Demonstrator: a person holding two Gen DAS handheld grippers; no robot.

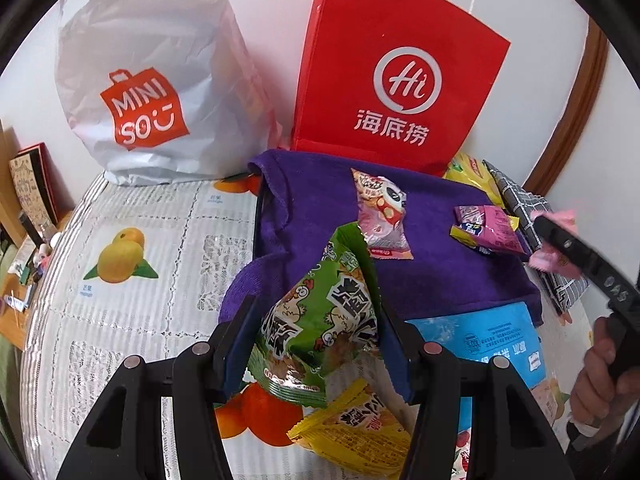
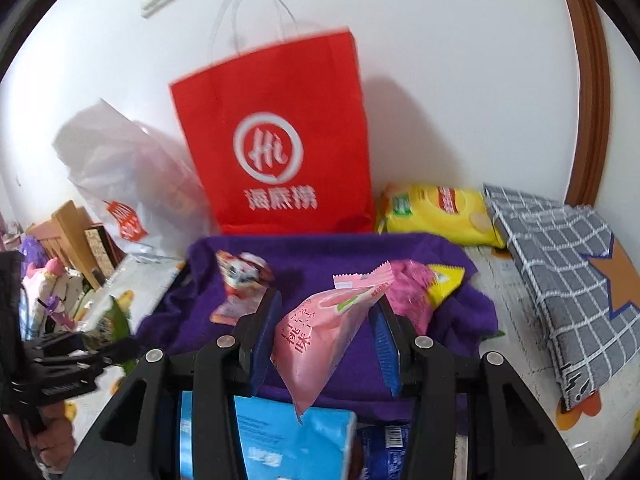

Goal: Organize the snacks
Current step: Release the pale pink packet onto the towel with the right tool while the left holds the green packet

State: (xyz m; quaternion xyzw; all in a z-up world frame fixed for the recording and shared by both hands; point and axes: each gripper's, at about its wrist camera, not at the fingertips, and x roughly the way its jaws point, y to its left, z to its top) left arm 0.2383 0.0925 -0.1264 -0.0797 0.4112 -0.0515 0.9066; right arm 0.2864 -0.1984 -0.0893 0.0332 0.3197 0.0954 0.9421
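Observation:
My left gripper (image 1: 316, 344) is shut on a green snack bag (image 1: 320, 316) printed with a cartoon chicken, held above the table's near side. My right gripper (image 2: 326, 340) is shut on a pink snack packet (image 2: 328, 332), held over a purple cloth (image 2: 320, 256). On that cloth lie a pink panda packet (image 1: 382, 216) and a small pink-and-yellow packet (image 1: 488, 228). In the left wrist view the right gripper (image 1: 552, 240) enters from the right, with pink wrapper showing around its finger. A yellow snack packet (image 1: 352, 432) and a blue bag (image 1: 488, 332) lie on the table in front of the cloth.
A red paper bag (image 1: 396, 76) and a white shopping bag (image 1: 148, 80) stand against the wall behind the cloth. A yellow chips bag (image 2: 436, 208) and a grey checked fabric box (image 2: 560, 280) lie to the right. The fruit-print tablecloth (image 1: 120, 220) stretches left; clutter sits beyond its left edge.

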